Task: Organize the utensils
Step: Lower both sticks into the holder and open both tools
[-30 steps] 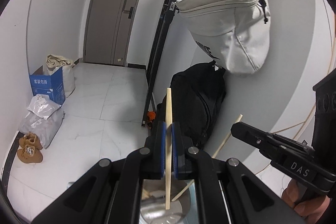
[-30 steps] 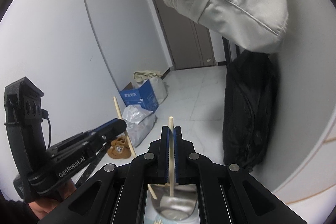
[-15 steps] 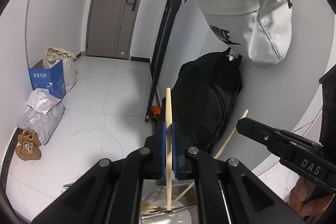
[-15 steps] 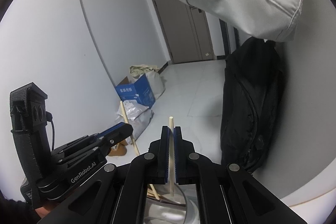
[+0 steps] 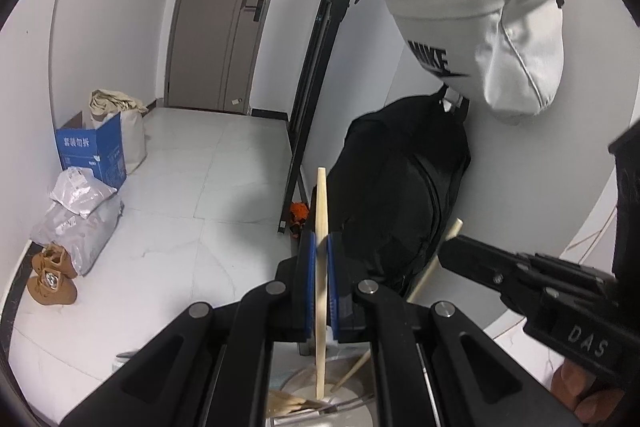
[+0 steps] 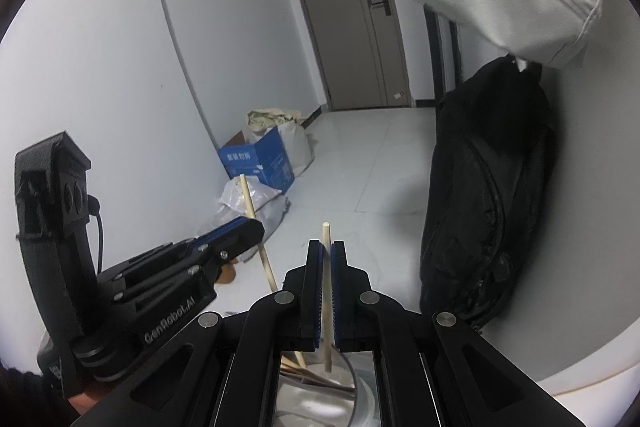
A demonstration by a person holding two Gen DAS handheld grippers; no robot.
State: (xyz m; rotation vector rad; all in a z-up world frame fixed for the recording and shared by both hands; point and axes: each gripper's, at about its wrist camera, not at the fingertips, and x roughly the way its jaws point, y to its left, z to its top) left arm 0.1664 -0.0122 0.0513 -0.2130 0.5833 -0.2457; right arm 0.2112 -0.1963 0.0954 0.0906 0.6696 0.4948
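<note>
My left gripper [image 5: 319, 247] is shut on a pale wooden chopstick [image 5: 321, 211] held upright, its lower end over a steel container [image 5: 352, 403] below the fingers. My right gripper [image 6: 327, 251] is shut on a second wooden chopstick [image 6: 327, 291], also upright over the same steel container [image 6: 360, 393]. Each gripper shows in the other's view: the right one [image 5: 452, 247] with its chopstick [image 5: 428, 275] slanting down, the left one [image 6: 252, 231] with its chopstick [image 6: 256, 231]. Other wooden utensils [image 5: 288, 401] lie in the container.
A black backpack [image 5: 404, 203] leans on the wall ahead, a white bag [image 5: 480, 7] hangs above it. A black stand pole [image 5: 316, 59] rises beside them. On the floor at left are a blue box [image 5: 92, 151], grey parcels [image 5: 80, 215] and brown shoes [image 5: 52, 275].
Both grippers have tilted downward and sunk a little toward the container, each still holding its chopstick. The hanging white bag has shifted up in both views.
</note>
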